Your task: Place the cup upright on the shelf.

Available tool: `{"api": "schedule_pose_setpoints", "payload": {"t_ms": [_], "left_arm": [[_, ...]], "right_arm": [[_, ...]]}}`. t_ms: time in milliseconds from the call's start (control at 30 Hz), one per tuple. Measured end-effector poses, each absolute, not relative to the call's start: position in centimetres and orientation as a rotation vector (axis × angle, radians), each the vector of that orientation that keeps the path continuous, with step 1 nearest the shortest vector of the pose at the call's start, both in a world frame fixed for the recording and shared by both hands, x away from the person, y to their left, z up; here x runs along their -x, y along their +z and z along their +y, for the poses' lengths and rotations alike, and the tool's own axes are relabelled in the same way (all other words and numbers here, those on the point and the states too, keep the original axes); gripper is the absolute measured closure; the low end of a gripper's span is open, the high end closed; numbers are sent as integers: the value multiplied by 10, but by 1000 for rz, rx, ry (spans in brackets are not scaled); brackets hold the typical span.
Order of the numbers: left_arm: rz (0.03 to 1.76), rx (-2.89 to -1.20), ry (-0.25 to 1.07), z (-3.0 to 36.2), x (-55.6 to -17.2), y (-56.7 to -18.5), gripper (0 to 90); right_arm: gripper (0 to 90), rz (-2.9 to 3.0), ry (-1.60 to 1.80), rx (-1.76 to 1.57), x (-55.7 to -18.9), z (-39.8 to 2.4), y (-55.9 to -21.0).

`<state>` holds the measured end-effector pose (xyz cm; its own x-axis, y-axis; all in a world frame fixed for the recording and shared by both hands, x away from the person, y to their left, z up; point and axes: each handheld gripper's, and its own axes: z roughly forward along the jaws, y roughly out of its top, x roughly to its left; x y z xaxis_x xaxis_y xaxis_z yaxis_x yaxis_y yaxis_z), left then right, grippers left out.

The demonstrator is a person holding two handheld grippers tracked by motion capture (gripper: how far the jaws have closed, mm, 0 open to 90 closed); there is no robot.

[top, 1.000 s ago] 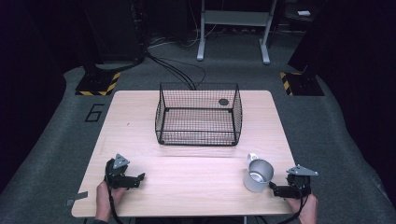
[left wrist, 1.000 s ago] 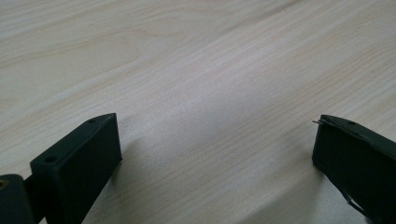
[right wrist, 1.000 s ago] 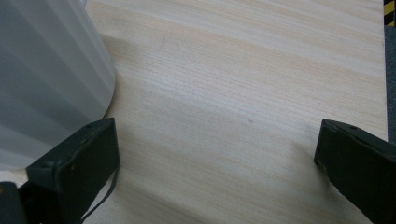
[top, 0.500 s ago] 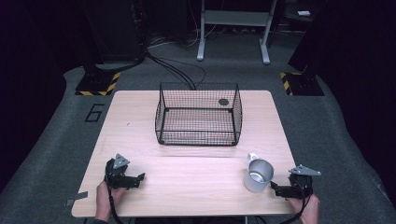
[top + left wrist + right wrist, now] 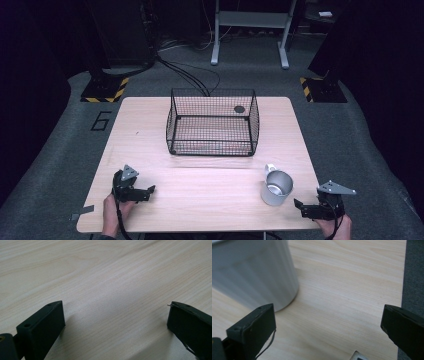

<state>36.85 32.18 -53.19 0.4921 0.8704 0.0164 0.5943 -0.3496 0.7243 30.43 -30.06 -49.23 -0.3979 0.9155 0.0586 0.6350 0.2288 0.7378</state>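
R gripper (image 5: 303, 209) sits at about 5 o'clock on the surface (image 5: 210, 195), low at the near edge, jaws spread wide w/ nothing between them. In the right gripper view the metal mug (image 5: 252, 272) stands just beyond and off to 1 side of the near jaw, not touching it. From above, the mug (image 5: 276, 187) is upright, handle pointing toward 12 o'clock, just beside the R gripper and apart from it.

L gripper (image 5: 146, 191) rests at about 7 o'clock, likewise released, jaws wide over bare wood, well apart from the mug.

My read: this is the approach step, pre-grasp. Nothing's lifted yet. Next move prob calls for the R gripper to slide toward 10 o'clock so the mug wall or rim falls between the jaws, then close. The round, smooth side could slip or tip if pinched off-centre.

Farther back, toward 12 o'clock, a black wire basket (image 5: 212, 125) stands open-topped, likely the mug's destination, w/ a small dark round thing (image 5: 239, 109) showing at its far side.

The surface is pale wood grain, square-ish w/ rounded corners. Beyond it: grey carpet w/ a "6" marked (image 5: 102, 120), black cables (image 5: 187, 75), hazard-striped bases (image 5: 106, 90) and a grey metal stand (image 5: 250, 30) in a dark room.
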Motion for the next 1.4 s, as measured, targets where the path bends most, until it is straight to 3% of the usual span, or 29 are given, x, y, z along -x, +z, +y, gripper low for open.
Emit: {"api": "schedule_pose_setpoints", "payload": {"t_ms": [533,1400], "left_arm": [[1199,-2075,535,322,-368,-532,15],[1200,-2075,535,322,-369,-532,14]], "right_arm": [[0,2194,1073,-1297,-291,-260,-455],[0,2203,962,-1301,-333,-207,-458]]}}
